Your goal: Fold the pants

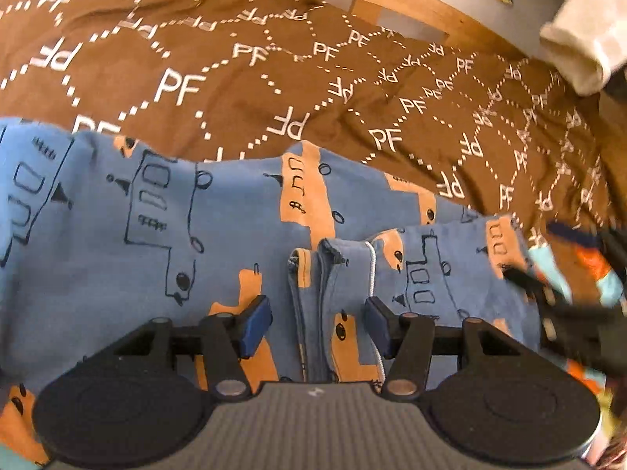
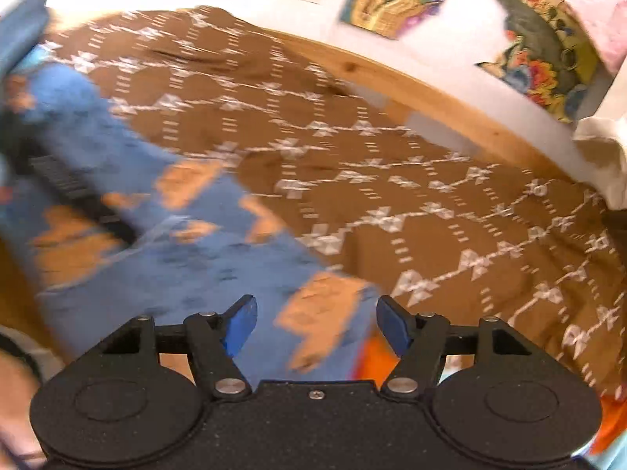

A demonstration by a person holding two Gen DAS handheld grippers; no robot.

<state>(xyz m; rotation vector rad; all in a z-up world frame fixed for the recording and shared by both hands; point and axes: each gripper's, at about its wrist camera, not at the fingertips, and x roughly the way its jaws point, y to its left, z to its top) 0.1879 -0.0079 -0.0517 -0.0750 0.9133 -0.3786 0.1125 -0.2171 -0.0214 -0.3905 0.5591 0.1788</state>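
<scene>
From my station I find the pants (image 1: 164, 235), blue with orange patches and dark line-drawn vehicles, lying across the near part of a bed under a brown bedspread (image 1: 243, 90) printed with white "PF" lettering and dotted lines. In the left wrist view they run from the left edge to the right, with a doubled-over portion showing hemmed edges and a white seam near the middle. My left hand-held gripper (image 1: 317, 323) stands with its jaws apart, one blue pad on each side of that doubled portion, and neither pad presses the cloth; it has hold of nothing. In the same view the right hand-held gripper shows as a blurred black shape at the right end of the garment. The right wrist view is smeared by motion. There the right hand-held gripper (image 2: 316, 323) is also wide open and empty, over the near right end of the pants (image 2: 129, 211), just beside an orange item (image 2: 372, 364). A wooden bed frame (image 2: 411, 78) borders the far side, with colourful patterned fabric (image 2: 540, 51) beyond.
</scene>
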